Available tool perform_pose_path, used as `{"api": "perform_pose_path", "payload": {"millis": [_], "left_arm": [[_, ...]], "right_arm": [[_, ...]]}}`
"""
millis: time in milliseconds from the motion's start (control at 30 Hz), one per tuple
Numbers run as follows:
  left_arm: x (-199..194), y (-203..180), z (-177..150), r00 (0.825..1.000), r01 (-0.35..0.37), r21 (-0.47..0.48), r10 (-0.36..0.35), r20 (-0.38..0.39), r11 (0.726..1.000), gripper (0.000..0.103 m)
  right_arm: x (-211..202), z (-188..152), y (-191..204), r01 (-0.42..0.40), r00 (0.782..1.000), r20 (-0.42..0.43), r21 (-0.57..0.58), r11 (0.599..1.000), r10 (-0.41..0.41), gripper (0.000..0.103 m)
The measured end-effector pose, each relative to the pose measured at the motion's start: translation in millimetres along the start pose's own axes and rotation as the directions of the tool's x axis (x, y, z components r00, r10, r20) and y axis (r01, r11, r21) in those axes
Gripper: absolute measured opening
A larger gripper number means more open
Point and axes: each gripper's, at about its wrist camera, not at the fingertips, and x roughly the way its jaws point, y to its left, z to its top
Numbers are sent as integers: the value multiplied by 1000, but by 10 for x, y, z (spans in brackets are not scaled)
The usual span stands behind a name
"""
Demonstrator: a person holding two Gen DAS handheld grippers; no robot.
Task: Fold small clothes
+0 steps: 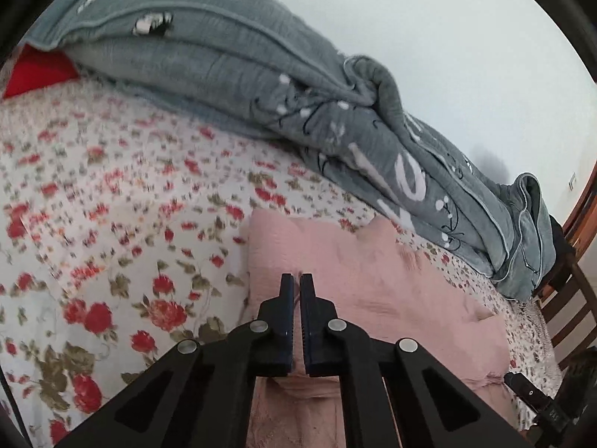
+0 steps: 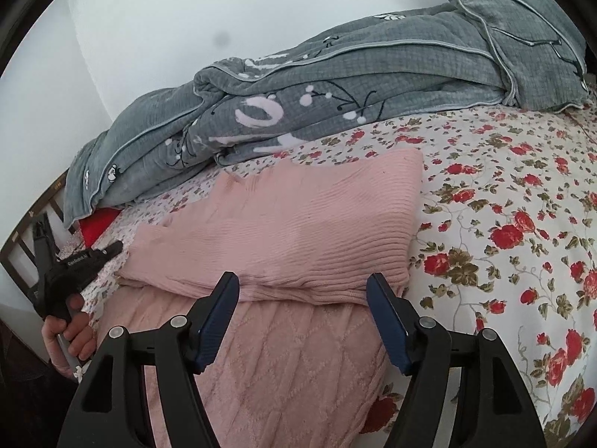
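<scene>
A pink knitted garment [image 2: 298, 224] lies on the floral bedsheet [image 2: 503, 205], its upper part folded over the lower cable-knit part [image 2: 280, 366]. My right gripper [image 2: 304, 283] is open and empty, its jaws wide apart just above the folded edge. In the left wrist view the same pink garment [image 1: 373, 280] lies under my left gripper [image 1: 296, 280], whose jaws are nearly together with only a thin gap; pink cloth shows between them lower down. The left gripper also shows in the right wrist view [image 2: 115, 248] at the garment's left edge, held by a hand [image 2: 71, 330].
A grey quilted blanket [image 1: 242, 63] is bunched along the far side of the bed against a white wall; it also shows in the right wrist view [image 2: 335, 86]. A red item [image 1: 33, 71] lies beneath its end. A wooden bed frame [image 1: 571, 298] stands at the bed's end.
</scene>
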Motion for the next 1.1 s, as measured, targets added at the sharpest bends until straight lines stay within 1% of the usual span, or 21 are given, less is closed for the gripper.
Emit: {"api": "perform_pose_path", "payload": {"millis": [100, 200, 300, 367, 500, 567, 600, 633, 667, 700, 733, 767, 800, 833, 900, 967, 1033, 1067, 1100], "left_arm": [[14, -10, -11, 999, 31, 5, -31, -18, 1000, 4], [36, -26, -34, 999, 37, 12, -36, -34, 999, 4], [142, -26, -44, 995, 56, 10, -55, -85, 998, 5], [199, -10, -53, 992, 55, 1, -54, -110, 998, 5], [240, 12, -63, 988, 77, -12, -78, -132, 997, 10], [235, 1, -70, 989, 73, -5, -73, -131, 997, 11], [230, -12, -73, 989, 72, 3, -71, -129, 997, 15], [223, -35, -76, 989, 77, 13, -74, -127, 997, 24], [210, -67, -76, 990, 78, 28, -74, -119, 997, 29], [191, -84, -75, 993, 54, 41, -49, -108, 998, 49], [159, -110, -76, 996, 8, 58, -3, -85, 998, 66], [125, -131, -77, 998, -29, 71, 33, -59, 997, 67], [106, -139, -71, 998, -25, 78, 29, -49, 997, 67], [97, -153, -71, 999, -5, 86, 9, -48, 996, 67], [126, -158, -71, 998, -13, 95, 19, -64, 995, 67], [155, -150, -78, 996, -11, 96, 19, -83, 995, 62], [152, -147, -76, 996, -15, 93, 22, -82, 996, 49], [152, -147, -78, 996, -11, 91, 19, -85, 996, 46], [157, -141, -81, 996, -9, 89, 17, -92, 996, 37]], "right_arm": [[-12, -4, -8, -6, 1000, 6, 8, 1000, 5, 70], [-30, -8, -11, -2, 1000, 15, 8, 1000, 2, 70], [-40, -14, -5, 3, 1000, 19, 7, 1000, -3, 70], [-47, -16, -8, 2, 1000, 21, 9, 1000, -2, 70], [-52, -22, -15, 0, 1000, 21, 18, 1000, -1, 70], [-54, -26, -15, -1, 1000, 21, 21, 1000, 0, 70], [-53, -26, -16, -1, 1000, 21, 22, 1000, 1, 71], [-54, -27, -16, -1, 1000, 22, 22, 1000, 1, 71], [-54, -27, -15, -1, 1000, 23, 23, 1000, 0, 71], [-55, -27, -15, -1, 1000, 23, 23, 1000, 0, 71], [-57, -25, -17, 0, 1000, 24, 24, 1000, 0, 71], [-59, -25, -14, 0, 1000, 25, 26, 1000, 0, 71], [-62, -29, -16, -1, 1000, 26, 29, 1000, 0, 71], [-61, -30, -20, -1, 1000, 25, 32, 999, 1, 71], [-65, -35, -25, -3, 1000, 23, 36, 999, 3, 71], [-69, -38, -30, -5, 1000, 23, 39, 999, 4, 71], [-66, -35, -33, -5, 1000, 23, 41, 999, 4, 71], [-64, -36, -32, -5, 1000, 22, 42, 999, 5, 71], [-62, -33, -29, -5, 1000, 22, 43, 999, 4, 71]]}}
